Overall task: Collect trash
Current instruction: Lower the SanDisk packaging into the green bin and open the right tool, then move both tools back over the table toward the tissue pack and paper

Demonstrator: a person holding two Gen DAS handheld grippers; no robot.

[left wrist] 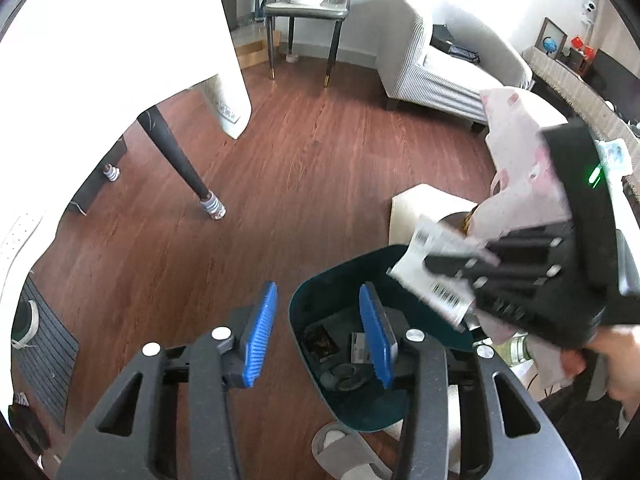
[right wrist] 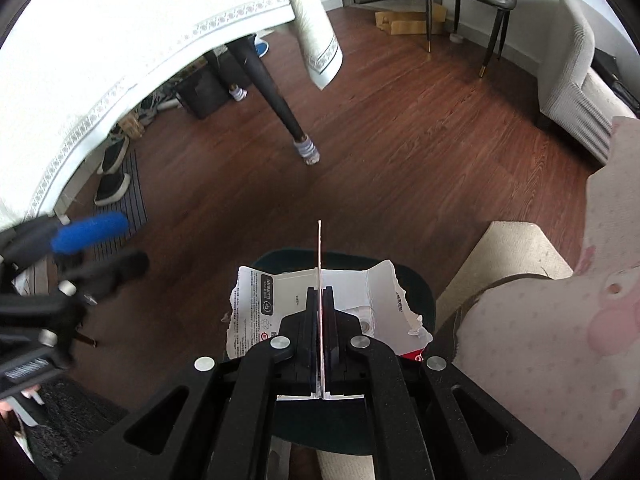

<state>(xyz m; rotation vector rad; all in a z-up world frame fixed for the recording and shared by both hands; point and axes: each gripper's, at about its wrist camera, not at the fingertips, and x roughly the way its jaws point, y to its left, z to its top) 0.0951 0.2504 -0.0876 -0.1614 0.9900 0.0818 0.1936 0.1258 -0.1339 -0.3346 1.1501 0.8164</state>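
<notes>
Two grippers over wood floor (left wrist: 304, 184) | left gripper (left wrist: 318, 334) empty, parted | right gripper (right wrist: 320, 304) pinching torn carton (right wrist: 260, 308)

The left gripper (left wrist: 318, 332) points down at a dark teal bin (left wrist: 304, 312) on the wood floor (left wrist: 280, 168), its blue pads (left wrist: 260, 332) apart with nothing between them. A few scraps (left wrist: 320, 342) lie in the bottom of the bin. Above the bin's far right rim, the right gripper (left wrist: 428, 264) is clamped on a torn white carton (left wrist: 432, 268) with barcodes; a hand (left wrist: 612, 364) grips its handle. A grey slipper (left wrist: 344, 448) lies on the floor at the bin's near edge. A table leg (left wrist: 180, 160) stands to the left, under a white tablecloth (left wrist: 120, 40).
</notes>
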